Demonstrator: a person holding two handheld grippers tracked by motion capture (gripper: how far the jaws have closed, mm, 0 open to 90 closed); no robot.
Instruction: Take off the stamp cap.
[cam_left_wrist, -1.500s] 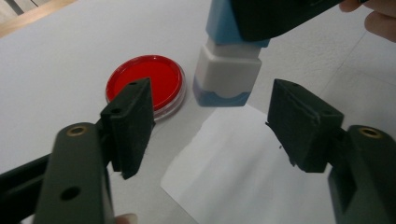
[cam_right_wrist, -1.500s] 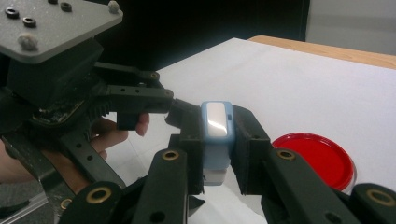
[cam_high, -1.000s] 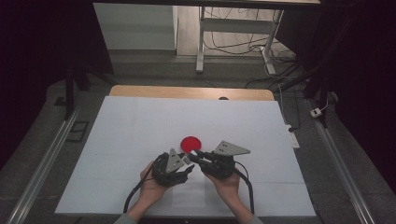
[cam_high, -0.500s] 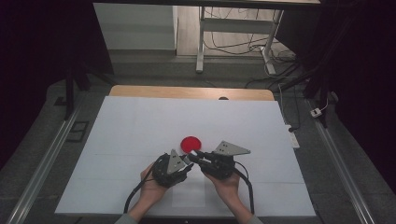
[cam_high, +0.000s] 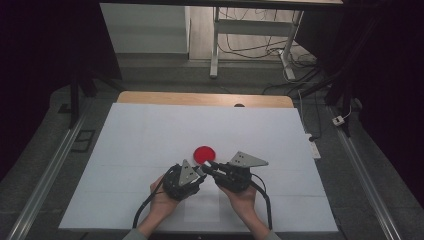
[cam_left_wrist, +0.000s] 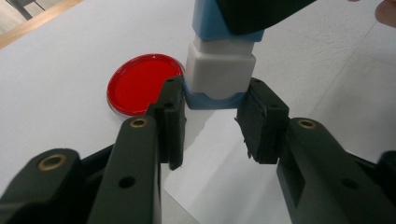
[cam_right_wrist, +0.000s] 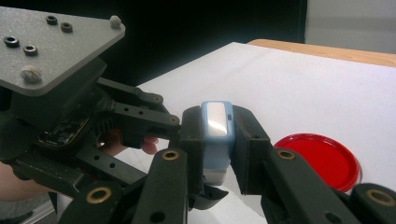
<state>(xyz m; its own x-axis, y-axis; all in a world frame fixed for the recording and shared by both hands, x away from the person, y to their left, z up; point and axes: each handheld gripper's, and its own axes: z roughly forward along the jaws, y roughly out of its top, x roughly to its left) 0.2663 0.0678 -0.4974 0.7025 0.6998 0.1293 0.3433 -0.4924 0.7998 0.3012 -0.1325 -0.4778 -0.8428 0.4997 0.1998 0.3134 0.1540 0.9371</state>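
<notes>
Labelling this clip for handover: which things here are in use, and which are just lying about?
In use:
right gripper, shut on the blue-and-white block
left gripper, jaws either side of the block's end
red lid, just beyond

Lying about:
cables on the floor

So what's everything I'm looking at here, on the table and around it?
Red disc: one, red, flat on the white sheet just beyond the grippers.
Small block: one, blue and white, clamped in the right gripper, its end between the left gripper's jaws.
White sheet: one, white, covering the table.
Table: one, wooden edge showing at the far side.
Cables: several, dark, on the floor beyond the table.
Left gripper: one, black, jaws open around the block's end.
Right gripper: one, black, shut on the block.
Hands: two, holding the grippers.
</notes>
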